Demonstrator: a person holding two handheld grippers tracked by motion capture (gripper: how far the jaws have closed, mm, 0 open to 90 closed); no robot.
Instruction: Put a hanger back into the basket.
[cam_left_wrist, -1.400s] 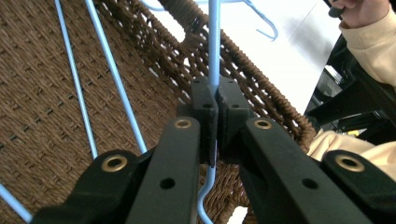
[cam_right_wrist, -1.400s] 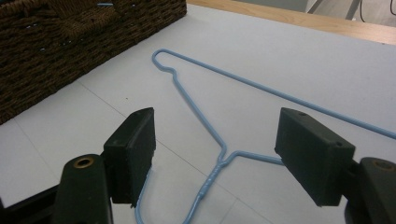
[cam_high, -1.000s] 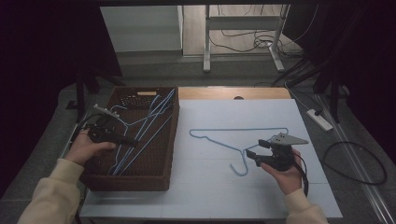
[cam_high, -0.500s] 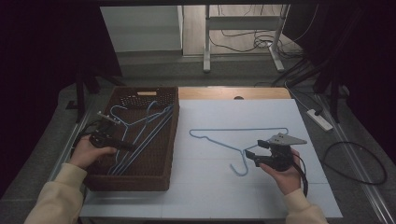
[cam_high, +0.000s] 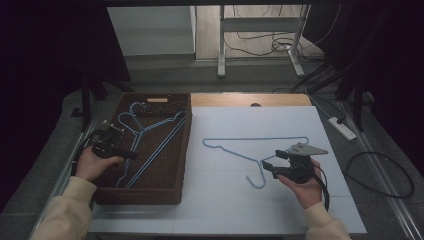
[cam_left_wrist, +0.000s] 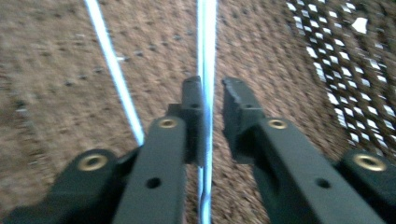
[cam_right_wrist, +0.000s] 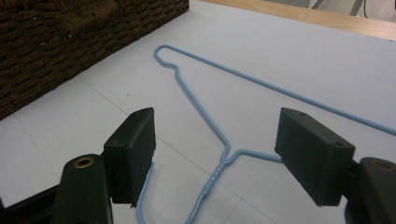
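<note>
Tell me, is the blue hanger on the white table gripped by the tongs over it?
No: in the right gripper view the right tongs stand wide open, their pads clear of the blue hanger lying flat on the white table.

Count, high view: three blue wire hangers in all — two in the wicker basket (cam_high: 181, 145) at 9 o'clock (cam_high: 150, 127), one on the white table (cam_high: 225, 200) at 3 o'clock (cam_high: 255, 141). One basket. Two handheld grippers, left gripper (cam_high: 131, 154), right gripper (cam_high: 267, 167). One power strip (cam_high: 342, 127) at 2 o'clock.

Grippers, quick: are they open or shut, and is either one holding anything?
Left gripper: its fingers have just been opening, thin blue wire hanger loose between them.
Right gripper: open wide, holding nothing.
</note>
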